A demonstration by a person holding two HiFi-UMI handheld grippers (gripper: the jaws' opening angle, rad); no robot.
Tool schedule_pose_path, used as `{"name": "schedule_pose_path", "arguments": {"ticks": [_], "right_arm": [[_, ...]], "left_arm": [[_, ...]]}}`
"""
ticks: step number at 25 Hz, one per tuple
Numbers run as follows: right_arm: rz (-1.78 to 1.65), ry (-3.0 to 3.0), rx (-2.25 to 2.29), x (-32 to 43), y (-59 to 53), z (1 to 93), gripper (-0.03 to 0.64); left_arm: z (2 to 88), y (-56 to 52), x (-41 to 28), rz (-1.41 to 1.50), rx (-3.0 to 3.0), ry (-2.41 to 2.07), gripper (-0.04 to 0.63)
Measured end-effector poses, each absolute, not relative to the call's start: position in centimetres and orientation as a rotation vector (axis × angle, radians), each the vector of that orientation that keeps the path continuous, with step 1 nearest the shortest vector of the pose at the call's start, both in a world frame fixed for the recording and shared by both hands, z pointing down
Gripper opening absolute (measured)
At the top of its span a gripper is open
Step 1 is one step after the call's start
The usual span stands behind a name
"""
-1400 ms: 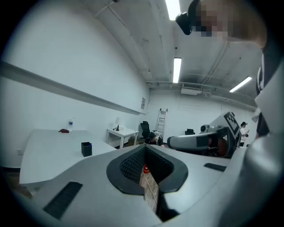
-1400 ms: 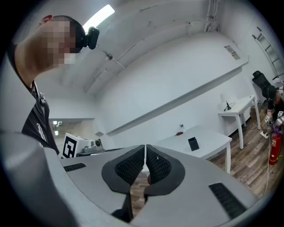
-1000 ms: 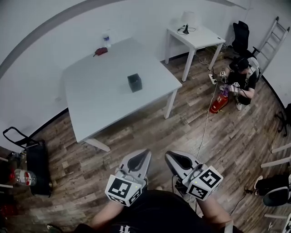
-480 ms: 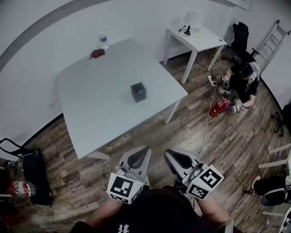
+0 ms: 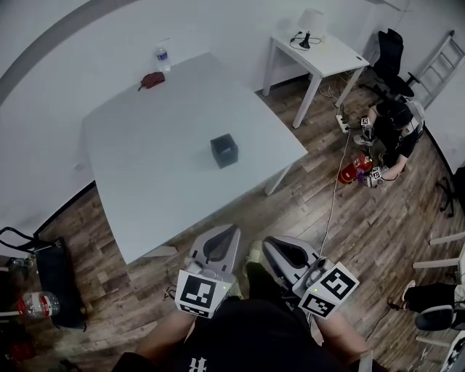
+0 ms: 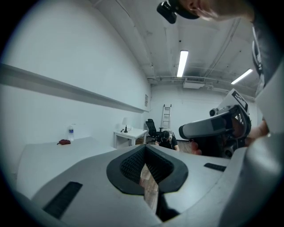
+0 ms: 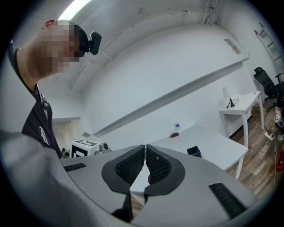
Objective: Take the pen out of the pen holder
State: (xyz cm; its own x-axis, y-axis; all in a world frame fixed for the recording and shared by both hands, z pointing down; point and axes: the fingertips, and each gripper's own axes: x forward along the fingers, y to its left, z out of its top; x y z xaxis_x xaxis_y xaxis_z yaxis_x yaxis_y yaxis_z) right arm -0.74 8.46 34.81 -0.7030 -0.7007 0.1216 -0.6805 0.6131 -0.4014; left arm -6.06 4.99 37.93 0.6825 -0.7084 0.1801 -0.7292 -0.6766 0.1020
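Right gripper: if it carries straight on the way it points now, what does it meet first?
The right gripper would probably meet the white table first, at its near side, which shows just past its shut jaws. The pen holder sits right of that line. Depth is unclear.

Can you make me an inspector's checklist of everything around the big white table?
Surface: big white table, mostly bare, standing on a wooden floor.
Job's things: dark pen holder upright near the table's middle; the pen is too small to make out.
Clutter: water bottle and a small red thing near the table's far edge.
Grippers: left gripper and right gripper both shut, nothing in them, short of the table.
Cables: white cable runs across the floor to a power strip.
Surroundings: small white table with a lamp; a person crouching on the floor; a ladder.
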Motion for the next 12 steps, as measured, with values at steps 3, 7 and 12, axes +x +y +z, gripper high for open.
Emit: {"name": "schedule_pose_path", "arguments": {"ticks": [3, 7, 12], "right_arm": [[-0.665, 2.785, -1.16, -0.5, 6.1, 35.2, 0.017], [-0.667, 2.802, -1.118, 0.5, 1.8, 35.3, 0.017], [-0.683, 2.826, -1.058, 2.6, -3.3, 35.2, 0.017]], "left_arm": [[38.4, 2.6, -5.6, 0.214, 2.729, -1.216, 0.006], [39.2, -1.5, -4.5, 0.257, 2.72, -1.282, 0.006], [40.2, -6.4, -3.2, 0.301, 2.683, -1.399, 0.006]]}}
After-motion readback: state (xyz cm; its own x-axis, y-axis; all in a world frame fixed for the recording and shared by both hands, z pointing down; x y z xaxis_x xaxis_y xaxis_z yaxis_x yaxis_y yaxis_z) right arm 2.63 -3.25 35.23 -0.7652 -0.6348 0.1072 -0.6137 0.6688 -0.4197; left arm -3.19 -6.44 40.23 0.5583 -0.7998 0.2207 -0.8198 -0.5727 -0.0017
